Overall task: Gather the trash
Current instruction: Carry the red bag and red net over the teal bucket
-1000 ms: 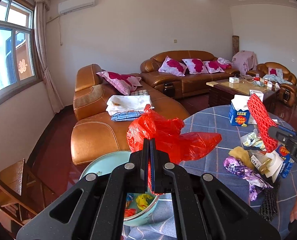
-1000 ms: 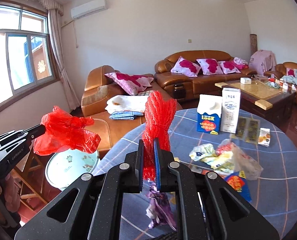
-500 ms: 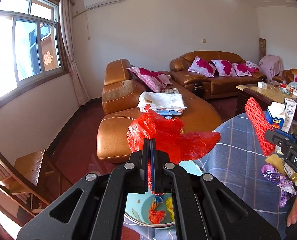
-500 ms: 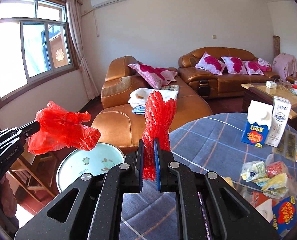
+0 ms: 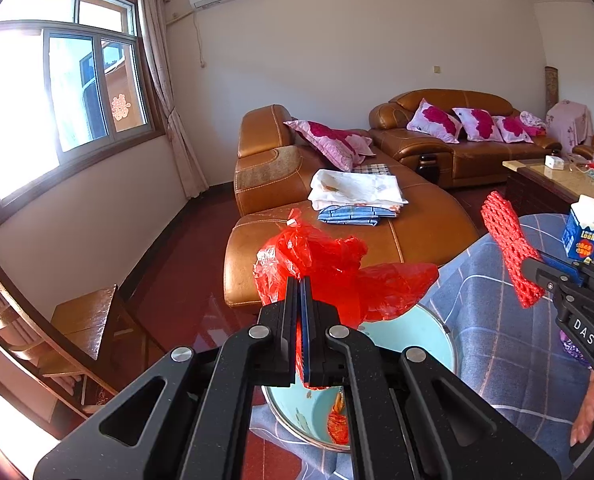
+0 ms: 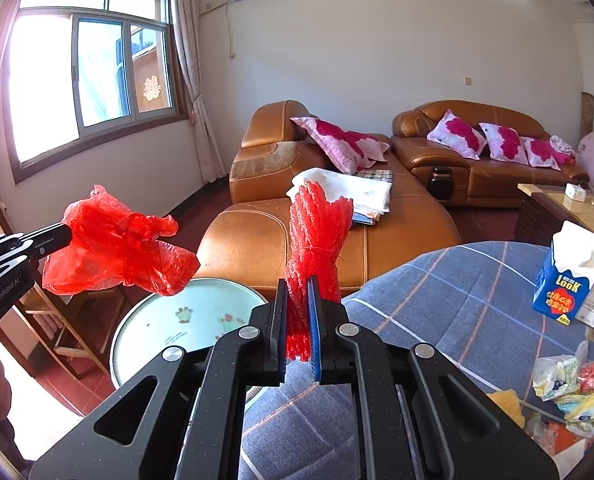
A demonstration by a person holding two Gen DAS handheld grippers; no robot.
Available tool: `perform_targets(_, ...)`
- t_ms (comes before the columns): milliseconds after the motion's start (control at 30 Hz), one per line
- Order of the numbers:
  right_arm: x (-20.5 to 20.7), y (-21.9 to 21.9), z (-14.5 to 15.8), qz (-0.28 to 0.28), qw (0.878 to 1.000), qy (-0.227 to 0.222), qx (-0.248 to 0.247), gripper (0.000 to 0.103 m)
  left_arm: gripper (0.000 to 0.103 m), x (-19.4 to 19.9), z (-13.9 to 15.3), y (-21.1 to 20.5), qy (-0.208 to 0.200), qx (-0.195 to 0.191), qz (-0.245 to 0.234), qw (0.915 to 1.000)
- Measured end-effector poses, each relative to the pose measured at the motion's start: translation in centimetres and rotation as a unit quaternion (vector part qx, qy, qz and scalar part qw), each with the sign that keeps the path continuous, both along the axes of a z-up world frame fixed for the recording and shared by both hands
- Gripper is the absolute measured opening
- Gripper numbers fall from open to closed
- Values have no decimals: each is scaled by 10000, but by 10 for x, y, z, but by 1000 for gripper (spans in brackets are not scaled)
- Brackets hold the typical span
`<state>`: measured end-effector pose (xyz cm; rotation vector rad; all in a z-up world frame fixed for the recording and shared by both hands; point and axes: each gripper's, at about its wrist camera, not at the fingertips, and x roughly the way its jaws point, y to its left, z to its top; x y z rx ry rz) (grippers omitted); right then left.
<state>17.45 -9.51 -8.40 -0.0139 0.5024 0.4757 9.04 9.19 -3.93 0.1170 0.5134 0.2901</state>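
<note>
Left wrist view, tongs: the left gripper [image 5: 300,292] is clamping a crumpled red plastic bag [image 5: 337,276], its jaws pressed nearly together on the thin film.
Left wrist view, key relation: the pale blue basin [image 5: 433,340] is sitting directly below and just ahead of the bag, so a drop looks close; candy wrappers [image 5: 337,420] are already lying inside it.
Left wrist view, other hand: the right gripper [image 5: 537,276] is coming in from the right edge, holding a red foam net [image 5: 511,248] whose long axis is slanting up and to the left, over the checked tablecloth [image 5: 509,360] rather than over the basin.
Left wrist view, nearer hand: by my reading the left one is nearer the basin.

Right wrist view, tongs: the right gripper [image 6: 297,304] is pinching the red foam net [image 6: 317,248] at a narrow gap, the net standing upright out of the jaws.
Right wrist view, key relation: the basin [image 6: 145,332] is lying down and to the left of the net; the bag [image 6: 117,248] in the left gripper [image 6: 67,232] is hanging above its near rim.
Right wrist view, surroundings: a blue carton [image 6: 565,280] and loose wrappers [image 6: 573,384] are waiting on the tablecloth [image 6: 437,300] to the right, well apart from the basin.
Obstacles: nothing is standing between net and basin except the left gripper's bag.
</note>
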Motion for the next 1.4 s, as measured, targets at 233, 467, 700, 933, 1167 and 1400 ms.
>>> perform_targets(233,3,15,-10,189,9997,-52,-161,10,1,5,-5,3,126,142,159,9997)
perform_targets(467,2,27,-17,392,9987,-73,-302,10,1,10,-11,10,253,259,350,9987)
perform_targets(700,2,37,-23,530,9976,-62,-445,10,1,13,-17,13,394,359,464,9975)
perform_targets(933,1,44,-32,659,9963,-20,-553,10,1,15,-21,13,493,362,452,9971)
perform_targets(1167,-2,52,-35,820,9942,-62,-695,10,1,16,-21,15,561,290,384,9973)
perform_targets(1400,-4,57,-37,1008,9920,-34,-760,24,8,19,-27,11,703,214,211,9971)
